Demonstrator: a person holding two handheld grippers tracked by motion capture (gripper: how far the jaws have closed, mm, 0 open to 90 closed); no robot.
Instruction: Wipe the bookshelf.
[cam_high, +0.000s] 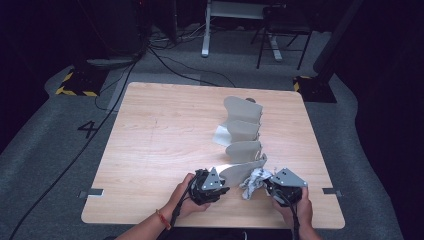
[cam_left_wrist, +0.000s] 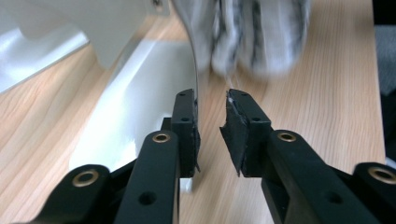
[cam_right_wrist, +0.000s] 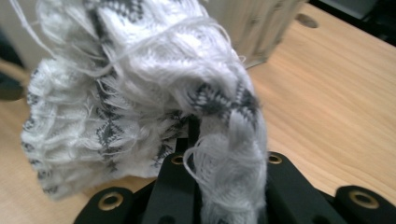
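Observation:
A white knitted sock (cam_high: 254, 181) with a grey pattern hangs bunched from my right gripper (cam_high: 266, 186), which is shut on it near the table's front right. In the right gripper view the sock (cam_right_wrist: 140, 79) drapes over the jaws of the right gripper (cam_right_wrist: 219, 144) and hides their tips. My left gripper (cam_high: 223, 184) is at the near end of a curved beige foot-shaped form (cam_high: 240, 170). In the left gripper view the left gripper (cam_left_wrist: 211, 121) is open, the form's thin edge (cam_left_wrist: 194, 60) lies against one jaw's inner face, and the blurred sock (cam_left_wrist: 261, 32) is just beyond.
Several more beige forms (cam_high: 243, 127) stand in a row toward the back of the wooden table (cam_high: 160, 150), with a white sheet (cam_high: 220, 136) beside them. Cables, a chair (cam_high: 282, 30) and a stand base with yellow-black tape (cam_high: 75, 85) are on the floor behind.

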